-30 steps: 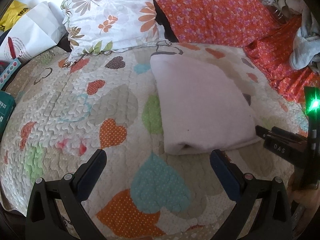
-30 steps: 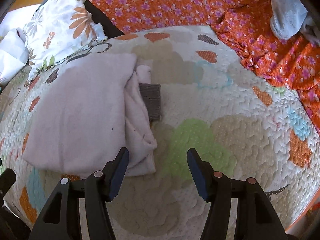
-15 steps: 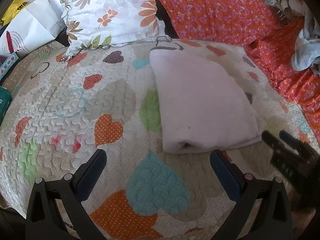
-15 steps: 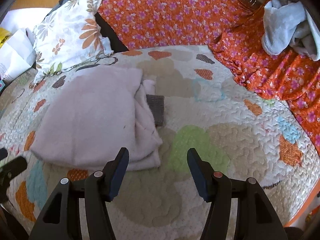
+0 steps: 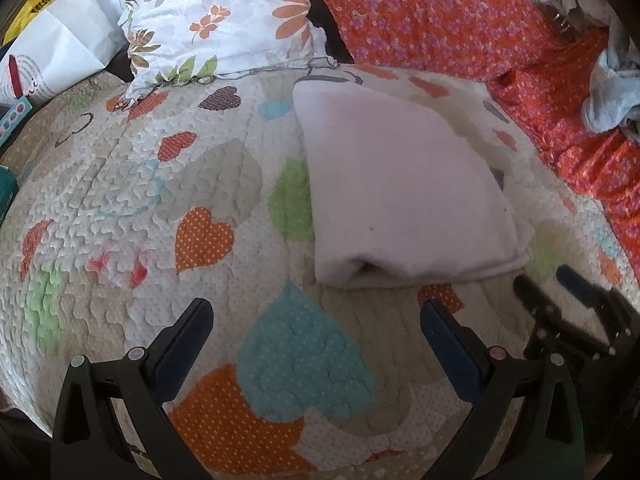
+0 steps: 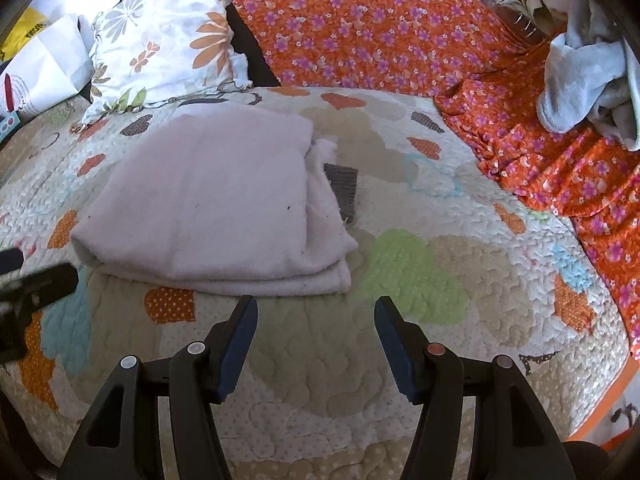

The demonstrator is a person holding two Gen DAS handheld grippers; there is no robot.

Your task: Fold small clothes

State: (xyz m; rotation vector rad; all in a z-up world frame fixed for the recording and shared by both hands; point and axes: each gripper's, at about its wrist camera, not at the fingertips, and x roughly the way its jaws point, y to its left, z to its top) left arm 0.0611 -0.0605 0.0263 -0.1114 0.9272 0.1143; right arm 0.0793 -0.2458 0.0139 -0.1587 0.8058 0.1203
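Both my left gripper (image 5: 316,338) and right gripper (image 6: 316,338) gape empty — I'd pinch the folded pale-pink fleece garment (image 6: 216,216) by its near corners, evenly.

Lying across a heart-patterned quilt (image 6: 400,380): folded pale pink garment (image 6: 208,216), floral pillow (image 6: 160,40) resting at the far edge, orange flowered cloth (image 6: 400,32) spreading along the far and right sides, grey-white clothes (image 6: 580,84) heaping on that cloth.

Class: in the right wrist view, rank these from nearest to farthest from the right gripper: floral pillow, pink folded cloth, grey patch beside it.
From the right gripper:
1. Pink folded cloth, just ahead, left.
2. Grey patch, beyond the cloth's right edge.
3. Floral pillow, far back left.
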